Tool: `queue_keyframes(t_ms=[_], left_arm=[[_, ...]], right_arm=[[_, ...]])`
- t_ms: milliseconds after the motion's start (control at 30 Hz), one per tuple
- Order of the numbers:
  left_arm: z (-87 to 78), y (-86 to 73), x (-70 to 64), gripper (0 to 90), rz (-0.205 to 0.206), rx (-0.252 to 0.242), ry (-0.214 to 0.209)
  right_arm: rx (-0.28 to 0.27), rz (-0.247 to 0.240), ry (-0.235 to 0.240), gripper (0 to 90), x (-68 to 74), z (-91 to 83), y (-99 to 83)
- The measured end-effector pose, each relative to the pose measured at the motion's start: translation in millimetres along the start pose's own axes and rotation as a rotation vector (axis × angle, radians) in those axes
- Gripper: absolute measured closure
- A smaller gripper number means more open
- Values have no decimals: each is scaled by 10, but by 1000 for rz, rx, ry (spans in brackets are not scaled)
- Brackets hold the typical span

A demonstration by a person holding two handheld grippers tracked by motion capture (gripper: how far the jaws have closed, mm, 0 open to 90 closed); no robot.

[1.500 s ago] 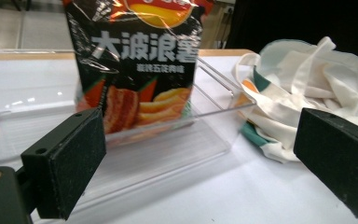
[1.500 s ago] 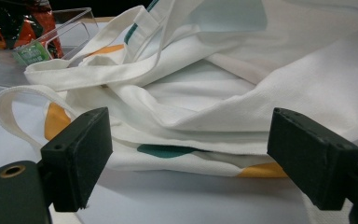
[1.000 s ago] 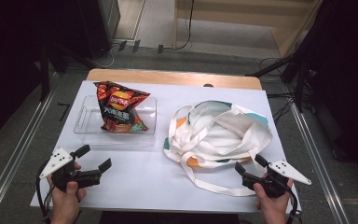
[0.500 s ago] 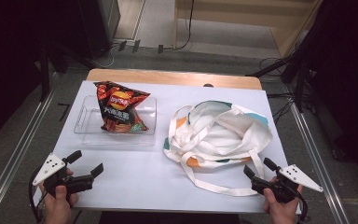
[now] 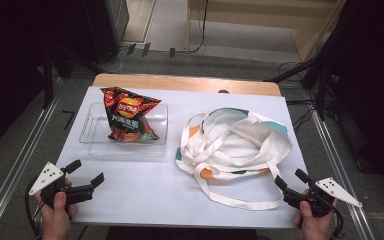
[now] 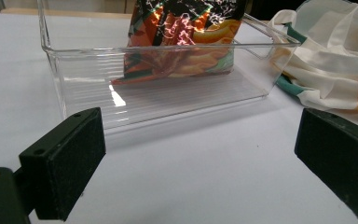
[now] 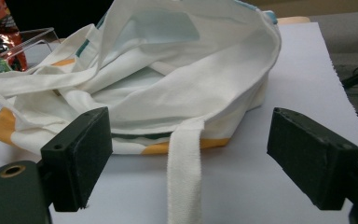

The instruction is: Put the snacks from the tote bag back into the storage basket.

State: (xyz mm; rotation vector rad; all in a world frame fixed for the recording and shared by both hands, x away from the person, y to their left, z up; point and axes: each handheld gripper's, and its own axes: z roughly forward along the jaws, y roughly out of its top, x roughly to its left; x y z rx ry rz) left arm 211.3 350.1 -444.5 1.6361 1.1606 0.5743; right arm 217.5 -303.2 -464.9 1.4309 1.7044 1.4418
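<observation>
A red chip bag (image 5: 128, 115) stands in a clear plastic tray (image 5: 92, 142) at the back left of the white table. A white tote bag (image 5: 240, 145) with orange and teal patches lies crumpled at the right, its long strap (image 5: 230, 200) trailing toward the front edge. My left gripper (image 5: 86, 176) sits open near the front left corner, facing the tray (image 6: 74, 88) and the chip bag (image 6: 182, 42). My right gripper (image 5: 291, 180) is open at the front right, just short of the tote (image 7: 182, 88), with the strap (image 7: 184, 177) running between its jaws.
The white sheet (image 5: 145, 195) covers a wooden table whose far edge (image 5: 180, 82) shows. Metal rails (image 5: 20, 165) run along both sides. Cables (image 5: 290, 70) lie on the floor beyond the table.
Both grippers have drawn back toward the front edge of the table and slightly outward. The chip bag, tray and tote have not moved.
</observation>
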Motion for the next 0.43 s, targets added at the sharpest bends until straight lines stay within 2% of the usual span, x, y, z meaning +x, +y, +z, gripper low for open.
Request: queue_keyframes(t_ms=[200,433], left_arm=[[32,-19,5,21,1,17,2],[58,-32,9,21,3,24,6]], right_arm=[[6,22,-4,142,-46,2,-18],[21,23,-7,143,-44,43,-38]])
